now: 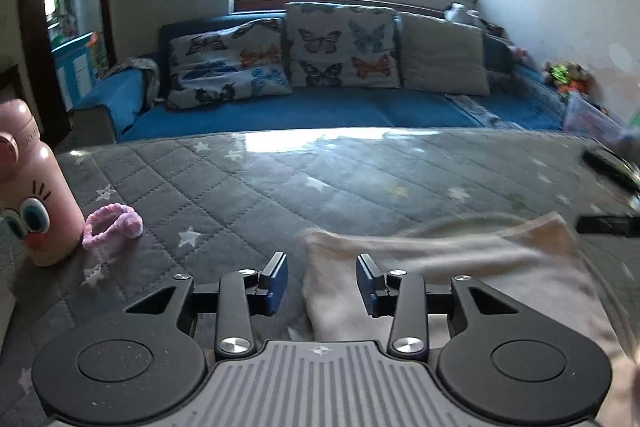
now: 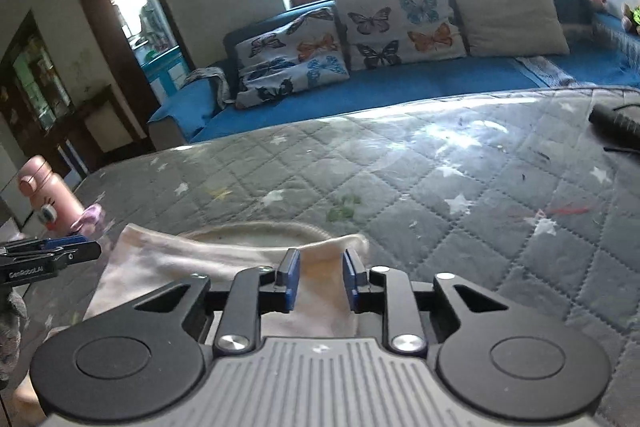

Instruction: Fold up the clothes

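Observation:
A pale pink-white garment (image 1: 460,267) lies flat on the grey quilted star-patterned table (image 1: 280,179), its neckline facing the far side. My left gripper (image 1: 322,281) is open just above the garment's left shoulder edge, holding nothing. In the right wrist view the garment (image 2: 180,259) lies under my right gripper (image 2: 319,281), which is open over its right shoulder corner. The left gripper (image 2: 86,247) shows at the left edge of that view, by the garment's other corner.
A pink bottle with a cartoon face (image 1: 32,187) and a pink scrunchie (image 1: 114,225) stand at the table's left. Dark objects (image 2: 616,125) lie at the far right. A blue sofa (image 1: 320,107) with butterfly cushions runs behind the table.

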Demonstrator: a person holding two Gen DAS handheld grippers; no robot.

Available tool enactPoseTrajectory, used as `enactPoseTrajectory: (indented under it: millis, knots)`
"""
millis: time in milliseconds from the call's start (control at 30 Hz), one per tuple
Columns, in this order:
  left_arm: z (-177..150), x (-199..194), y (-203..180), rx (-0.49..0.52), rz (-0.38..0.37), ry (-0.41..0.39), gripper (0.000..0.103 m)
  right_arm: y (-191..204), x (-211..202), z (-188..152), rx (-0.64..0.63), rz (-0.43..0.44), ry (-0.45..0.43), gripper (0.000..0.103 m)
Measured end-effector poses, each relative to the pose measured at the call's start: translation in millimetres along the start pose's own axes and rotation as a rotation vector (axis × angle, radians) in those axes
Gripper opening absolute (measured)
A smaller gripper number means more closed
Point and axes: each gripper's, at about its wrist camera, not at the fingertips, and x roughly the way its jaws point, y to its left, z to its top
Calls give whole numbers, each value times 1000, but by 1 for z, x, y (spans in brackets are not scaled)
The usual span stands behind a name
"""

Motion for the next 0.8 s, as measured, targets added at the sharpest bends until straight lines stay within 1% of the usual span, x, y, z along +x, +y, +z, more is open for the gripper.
enactPoseTrajectory:
  millis: [167,233,267,300,367,433,500,567,633,667,700,733,767,800]
  knots:
    - [-27,-31,-27,106,-54,5,43,20,-18,-26,-79,52,53,29]
    - [-39,-42,-39,141,-83,8,44,34,-24,-38,-133,64,73,33]
    - [-45,-46,-46,164,-93,8,46,41,-27,-44,-163,69,81,41]
    - [-50,-49,-53,191,-101,7,48,48,-30,-50,-191,75,87,43]
    - [-61,-56,-67,243,-116,5,50,61,-38,-63,-246,92,98,43]
    - [-72,-58,-83,306,-119,-2,55,73,-46,-75,-284,110,109,46]
    - [-80,-54,-95,352,-106,2,55,77,-51,-85,-293,126,124,52]
    - [-85,-47,-101,373,-93,9,55,81,-55,-93,-305,126,129,52]
    - [-88,-40,-101,366,-91,20,54,85,-60,-101,-319,123,132,54]
    - [-89,-36,-99,353,-92,30,47,85,-62,-104,-321,126,134,56]
    - [-89,-33,-97,339,-93,40,35,84,-63,-107,-321,130,136,56]
    - [-90,-30,-95,326,-94,49,29,84,-64,-109,-323,132,140,56]
    - [-91,-29,-92,311,-88,51,21,84,-65,-111,-325,131,144,57]
    - [-91,-29,-88,291,-81,48,9,84,-65,-114,-327,128,146,57]
